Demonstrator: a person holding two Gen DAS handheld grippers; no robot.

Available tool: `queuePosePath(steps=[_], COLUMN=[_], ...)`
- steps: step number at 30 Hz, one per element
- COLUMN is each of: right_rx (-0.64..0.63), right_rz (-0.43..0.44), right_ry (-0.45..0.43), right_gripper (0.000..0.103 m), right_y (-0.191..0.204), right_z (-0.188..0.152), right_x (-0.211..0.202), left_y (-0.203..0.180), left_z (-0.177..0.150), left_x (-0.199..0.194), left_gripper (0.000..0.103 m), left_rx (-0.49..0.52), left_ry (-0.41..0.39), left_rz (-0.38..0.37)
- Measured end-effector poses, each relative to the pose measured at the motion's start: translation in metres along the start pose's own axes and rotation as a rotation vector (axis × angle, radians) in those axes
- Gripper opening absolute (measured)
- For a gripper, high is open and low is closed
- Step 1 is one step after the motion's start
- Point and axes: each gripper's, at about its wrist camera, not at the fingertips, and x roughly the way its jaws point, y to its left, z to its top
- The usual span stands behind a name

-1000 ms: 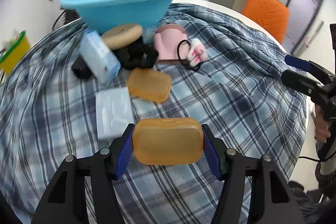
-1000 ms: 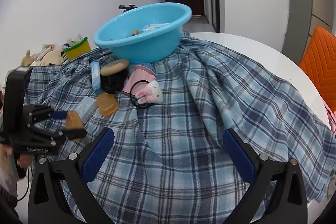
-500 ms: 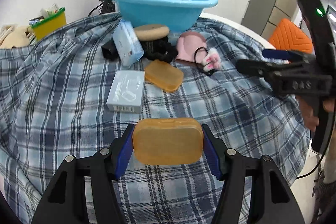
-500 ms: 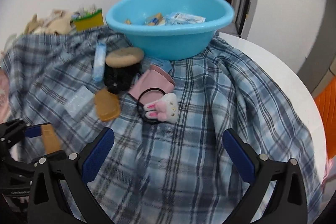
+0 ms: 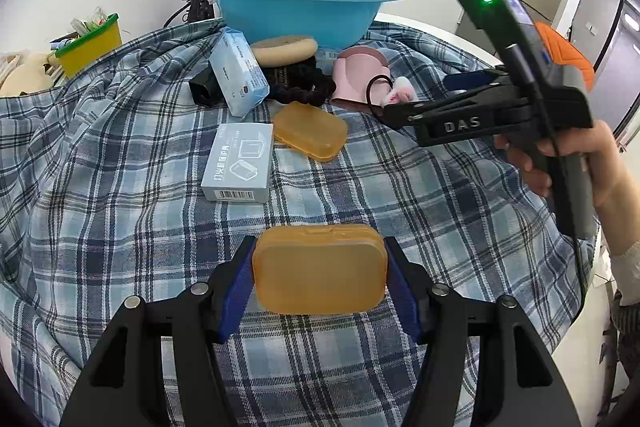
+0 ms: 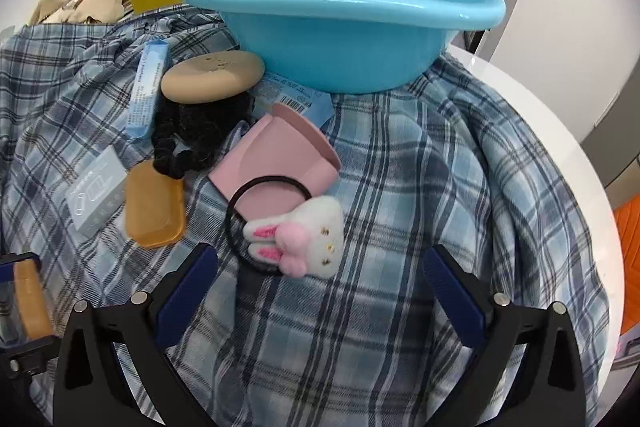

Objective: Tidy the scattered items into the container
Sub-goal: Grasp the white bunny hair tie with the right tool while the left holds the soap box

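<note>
Between left gripper (image 5: 320, 269) pads: translucent amber rounded-rectangle box (image 5: 320, 267), clamped. Right gripper (image 6: 320, 283) wide, empty, over fuzzy bunny hair tie (image 6: 296, 231) on plaid cloth (image 6: 400, 187).

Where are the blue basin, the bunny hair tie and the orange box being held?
blue basin (image 6: 340, 39), right wrist view, on its front outer wall.
bunny hair tie (image 6: 316, 235), right wrist view, on the plush bunny's face.
orange box (image 5: 320, 269), left wrist view, middle of its lid.

Bright, even indoor light; both my views mostly sharp.
Fisheye bends edges, black corners; glare on basin (image 6: 340, 39) rim at 2 o'clock; slight blur at 9.
</note>
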Motion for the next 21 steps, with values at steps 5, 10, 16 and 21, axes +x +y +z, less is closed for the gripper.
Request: queuePosePath(steps=[5, 10, 16, 21], right_rx=[0.002, 0.054, 0.078, 0.123], right_rz=[0.004, 0.075, 0.089, 0.117], right_ry=[0.031, 0.059, 0.015, -0.061], right_gripper=[0.07, 0.027, 0.024, 0.024], right_y=[-0.002, -0.006, -0.005, 0.001], right_z=[0.001, 0.0, -0.011, -0.022], right_x=[0.011, 0.012, -0.014, -0.048], left_y=[0.002, 0.006, 0.007, 0.002], left_z=[0.001, 0.0, 0.001, 0.003], left_x=[-0.001, 0.0, -0.003, -0.006], left_gripper=[0.063, 0.064, 0.063, 0.063], left_rx=[-0.009, -0.019, -0.029, -0.019], left_ry=[-0.008, 0.0, -0.014, -0.04], left_rz=[-0.01, -0.011, -0.008, 0.016])
